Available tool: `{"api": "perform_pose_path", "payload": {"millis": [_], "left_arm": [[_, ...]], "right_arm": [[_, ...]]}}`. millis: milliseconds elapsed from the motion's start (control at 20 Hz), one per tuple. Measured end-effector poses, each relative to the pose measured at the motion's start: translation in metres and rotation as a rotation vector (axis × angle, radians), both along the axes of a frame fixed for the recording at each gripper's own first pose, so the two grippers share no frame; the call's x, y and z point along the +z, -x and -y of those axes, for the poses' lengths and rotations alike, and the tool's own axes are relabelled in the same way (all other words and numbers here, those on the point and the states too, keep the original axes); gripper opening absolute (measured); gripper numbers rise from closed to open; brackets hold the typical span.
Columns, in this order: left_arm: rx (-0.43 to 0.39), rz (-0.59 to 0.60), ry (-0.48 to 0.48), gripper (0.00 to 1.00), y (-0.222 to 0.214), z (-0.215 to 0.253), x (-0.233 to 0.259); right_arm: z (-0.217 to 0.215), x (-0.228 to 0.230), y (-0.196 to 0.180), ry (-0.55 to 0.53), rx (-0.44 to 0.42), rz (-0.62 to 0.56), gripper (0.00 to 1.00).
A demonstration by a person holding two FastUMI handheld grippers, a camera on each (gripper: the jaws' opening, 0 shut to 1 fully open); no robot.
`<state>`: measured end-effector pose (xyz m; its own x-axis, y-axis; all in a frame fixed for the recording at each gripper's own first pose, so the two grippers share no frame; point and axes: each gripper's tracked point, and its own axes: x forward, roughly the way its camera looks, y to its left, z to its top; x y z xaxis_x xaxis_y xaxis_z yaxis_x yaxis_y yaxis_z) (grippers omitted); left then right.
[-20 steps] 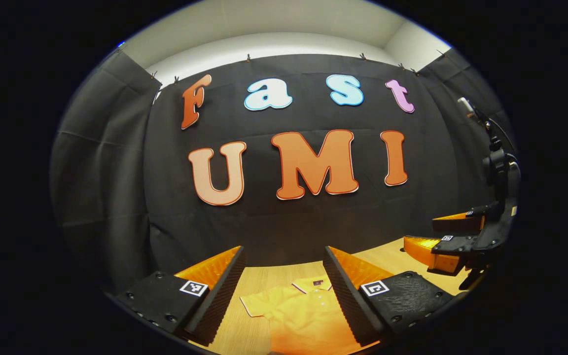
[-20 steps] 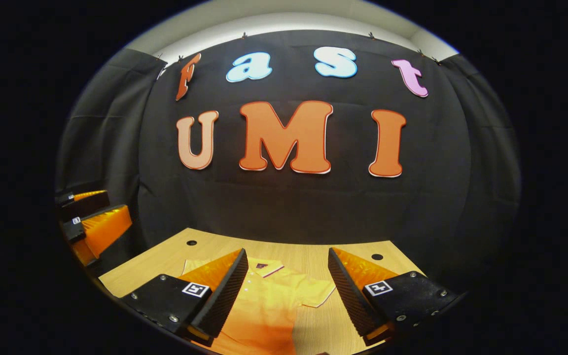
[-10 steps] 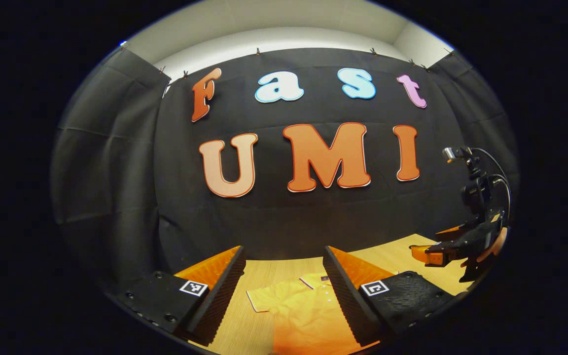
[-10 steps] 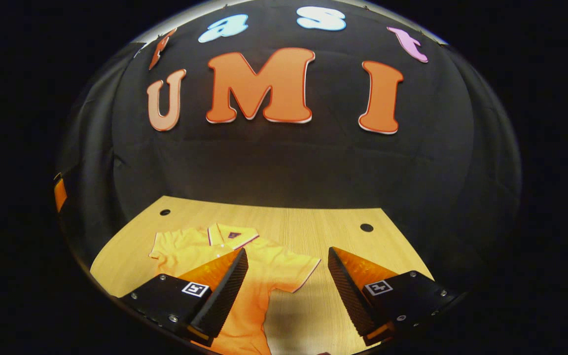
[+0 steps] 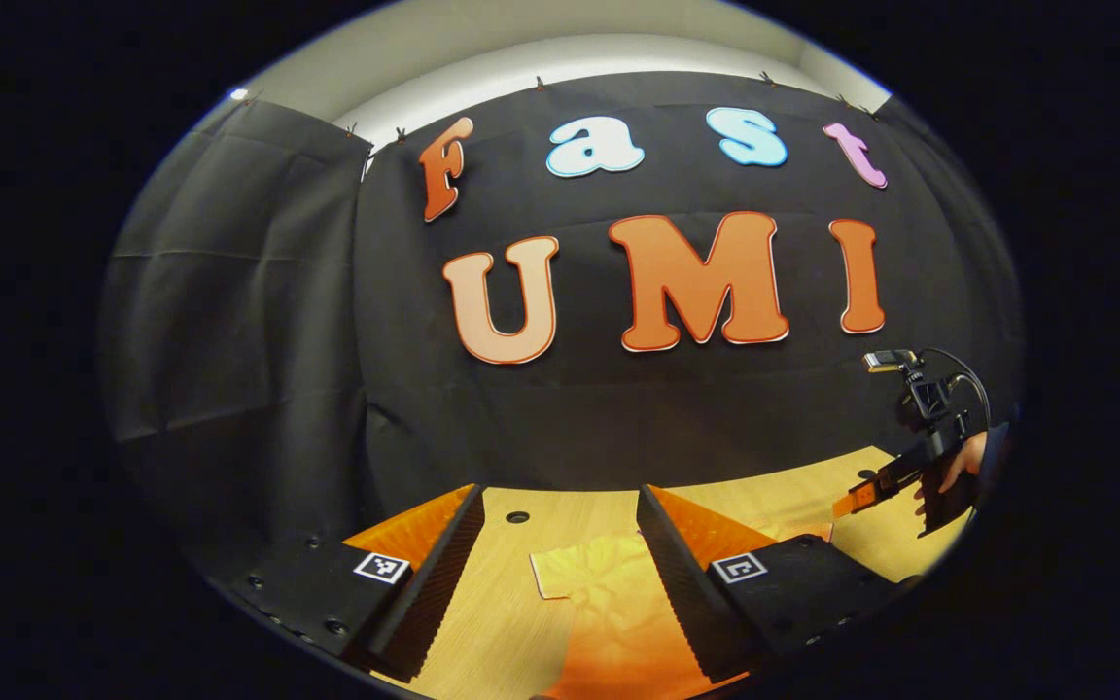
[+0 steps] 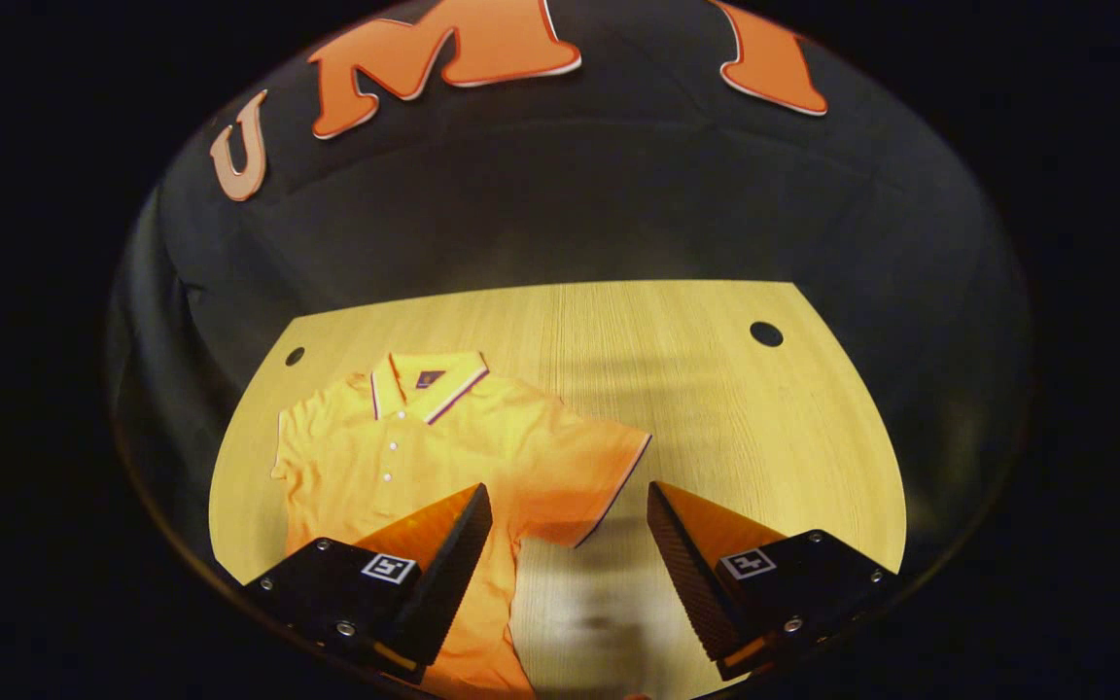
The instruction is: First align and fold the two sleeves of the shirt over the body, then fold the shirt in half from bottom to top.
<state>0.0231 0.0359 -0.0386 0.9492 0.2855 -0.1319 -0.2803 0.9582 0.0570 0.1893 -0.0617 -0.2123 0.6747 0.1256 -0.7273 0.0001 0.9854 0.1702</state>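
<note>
Hovering with both claws wide open, you've got nothing in hand yet. Your right claw [image 6: 570,530] hangs above the table [image 6: 716,408] with its fingers spread and empty, and the tip of the shirt's near sleeve [image 6: 589,476] sits right in the gap between them, though you aren't touching it as far as I can tell. Your left claw [image 5: 560,544] is just as wide and just as empty, held over the other side, with the far sleeve [image 5: 584,574] showing between its fingers down on the wood.

Out past the fingers, the orange shirt [image 6: 424,447] lies flat and face up on the table, collar [image 6: 424,379] pointing toward the back wall, buttons showing, both short sleeves spread out to the sides. The hem end runs under your right claw and out of sight at the bottom edge. From the left gripper view, your right claw [image 5: 871,491] shows off to the side with a hand [image 5: 959,462] wrapped round its grip.

So the score stands at zero: neither sleeve is folded over the body, and the bottom-to-top fold is untouched. My read is that the sleeve under your right claw is the likely first pinch, then the other sleeve, then the hem.
</note>
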Motion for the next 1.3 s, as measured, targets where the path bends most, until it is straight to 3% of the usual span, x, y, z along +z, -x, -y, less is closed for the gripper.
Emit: {"api": "perform_pose_path", "payload": {"millis": [350, 450, 750, 900, 1000, 1050, 1150, 1200, 1250, 1300], "left_arm": [[0.065, -0.098, -0.014, 0.97, 0.0, -0.003, -0.02], [0.067, -0.126, -0.015, 0.97, 0.0, 0.004, -0.03], [0.057, -0.17, -0.047, 0.99, -0.001, 0.017, -0.033], [0.058, -0.185, -0.052, 0.99, 0.002, 0.02, -0.035], [0.065, -0.187, -0.06, 0.99, 0.005, 0.019, -0.033], [0.071, -0.186, -0.059, 0.99, 0.007, 0.017, -0.032], [0.08, -0.185, -0.053, 0.99, 0.008, 0.016, -0.032], [0.082, -0.184, -0.051, 0.99, 0.009, 0.016, -0.032], [0.083, -0.182, -0.052, 0.99, 0.009, 0.016, -0.033], [0.084, -0.18, -0.054, 0.99, 0.01, 0.016, -0.031]], "right_arm": [[0.002, -0.067, -0.037, -0.041, 0.014, -0.262, 0.96], [0.003, -0.085, -0.042, -0.054, 0.013, -0.318, 0.91], [0.003, -0.122, -0.056, -0.027, 0.021, -0.423, 0.85], [-0.001, -0.137, -0.061, -0.017, 0.006, -0.46, 0.72], [0.005, -0.139, -0.06, 0.033, 0.013, -0.483, 0.7], [0.007, -0.143, -0.06, 0.065, 0.006, -0.494, 0.64], [0.002, -0.14, -0.065, 0.047, 0.015, -0.469, 0.42], [-0.002, -0.138, -0.066, 0.028, 0.042, -0.461, 0.17], [-0.008, -0.133, -0.066, -0.023, 0.053, -0.456, 0.17], [-0.014, -0.125, -0.071, -0.058, 0.045, -0.435, 0.07]]}}
